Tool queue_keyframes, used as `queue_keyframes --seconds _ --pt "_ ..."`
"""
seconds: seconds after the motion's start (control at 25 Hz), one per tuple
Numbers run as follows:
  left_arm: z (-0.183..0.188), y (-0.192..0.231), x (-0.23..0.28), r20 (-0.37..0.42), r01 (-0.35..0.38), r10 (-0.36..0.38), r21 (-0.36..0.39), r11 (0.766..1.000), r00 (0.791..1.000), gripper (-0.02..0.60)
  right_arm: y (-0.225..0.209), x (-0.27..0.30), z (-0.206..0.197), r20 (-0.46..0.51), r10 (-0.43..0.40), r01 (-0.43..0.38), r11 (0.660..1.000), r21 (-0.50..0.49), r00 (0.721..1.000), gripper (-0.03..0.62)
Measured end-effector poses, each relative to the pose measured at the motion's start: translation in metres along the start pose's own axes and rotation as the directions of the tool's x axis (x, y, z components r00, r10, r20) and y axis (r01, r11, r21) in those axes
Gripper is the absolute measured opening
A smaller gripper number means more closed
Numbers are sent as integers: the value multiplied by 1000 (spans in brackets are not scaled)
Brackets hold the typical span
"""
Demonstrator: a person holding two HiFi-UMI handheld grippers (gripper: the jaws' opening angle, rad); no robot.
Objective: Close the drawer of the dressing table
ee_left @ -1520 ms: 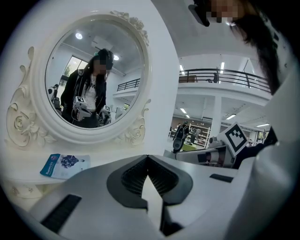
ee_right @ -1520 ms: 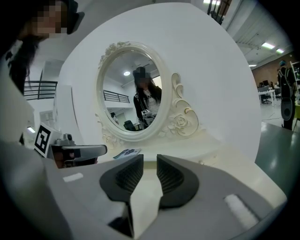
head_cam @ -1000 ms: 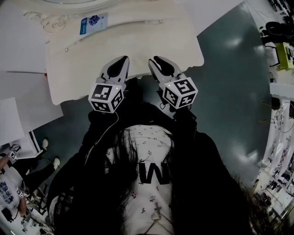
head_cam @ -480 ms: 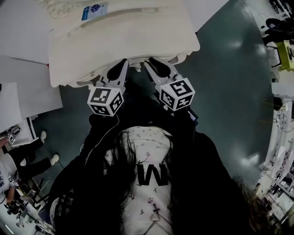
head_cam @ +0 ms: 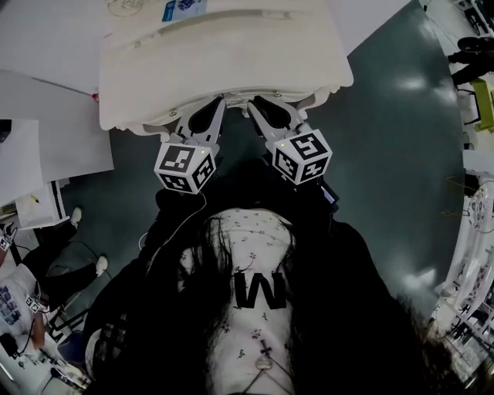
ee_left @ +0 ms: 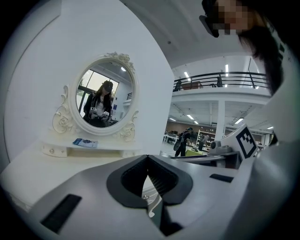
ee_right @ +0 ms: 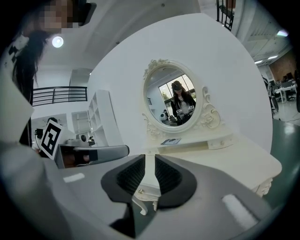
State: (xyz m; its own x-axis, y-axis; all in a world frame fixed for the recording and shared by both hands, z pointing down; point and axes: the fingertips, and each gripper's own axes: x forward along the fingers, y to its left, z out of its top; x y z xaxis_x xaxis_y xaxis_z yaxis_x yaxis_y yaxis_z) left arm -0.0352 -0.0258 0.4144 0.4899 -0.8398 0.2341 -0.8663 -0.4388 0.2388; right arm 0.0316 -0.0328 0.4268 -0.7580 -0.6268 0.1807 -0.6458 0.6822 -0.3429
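Note:
The cream dressing table (head_cam: 231, 54) fills the top of the head view, and its carved drawer front (head_cam: 166, 121) shows just under the tabletop's near edge. My left gripper (head_cam: 218, 104) has its tips at that front edge, and its jaws are shut with nothing in them. My right gripper (head_cam: 256, 102) is beside it at the same edge, shut but for a thin slit. In the left gripper view a small drawer knob (ee_left: 145, 196) shows below the closed tips (ee_left: 148, 159). The right gripper view shows a knob (ee_right: 139, 191) under its tips (ee_right: 150, 161). The drawer's inside is hidden.
An oval mirror (ee_left: 105, 103) stands at the table's back, with a blue card (head_cam: 184, 8) on the shelf under it. White panels (head_cam: 46, 139) stand to the left. Another person's legs (head_cam: 46, 270) are at lower left. Dark floor (head_cam: 386, 154) lies to the right, with racks (head_cam: 471, 231) beyond.
Both grippers were over the tabletop a second ago; now their tips are at its front edge. The table sits higher in the head view, and the carved front has come into sight.

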Motion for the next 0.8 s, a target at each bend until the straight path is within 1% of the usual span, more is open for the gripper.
queue_keyframes --seconds 0.24,0.28,0.48,0.56,0.68,0.72,0.8 --pt "-8 14 -32 -17 2 -2 1 1000 1000 0 34 11 -15 -13 8 -7 1000 16 1000 68" --pt "-9 17 -39 -20 2 -2 0 1000 1000 0 41 12 -19 -16 7 -6 1000 20 1000 58" --pt "-16 33 -75 -32 6 -6 -1 1000 999 0 77 19 -37 -28 -5 6 999 42 1000 58" --pt "-19 37 -88 -37 9 -9 -2 1000 999 0 90 19 -42 -31 -12 14 999 44 999 37" --pt "-24 41 -103 -45 16 -16 -2 1000 999 0 105 18 -50 -35 -21 23 999 45 999 31" --pt "-25 41 -107 -46 20 -20 -2 1000 999 0 109 18 -52 -35 -25 26 999 44 999 14" --pt "-28 42 -114 -44 28 -28 -2 1000 999 0 117 16 -57 -35 -31 32 999 41 999 9"
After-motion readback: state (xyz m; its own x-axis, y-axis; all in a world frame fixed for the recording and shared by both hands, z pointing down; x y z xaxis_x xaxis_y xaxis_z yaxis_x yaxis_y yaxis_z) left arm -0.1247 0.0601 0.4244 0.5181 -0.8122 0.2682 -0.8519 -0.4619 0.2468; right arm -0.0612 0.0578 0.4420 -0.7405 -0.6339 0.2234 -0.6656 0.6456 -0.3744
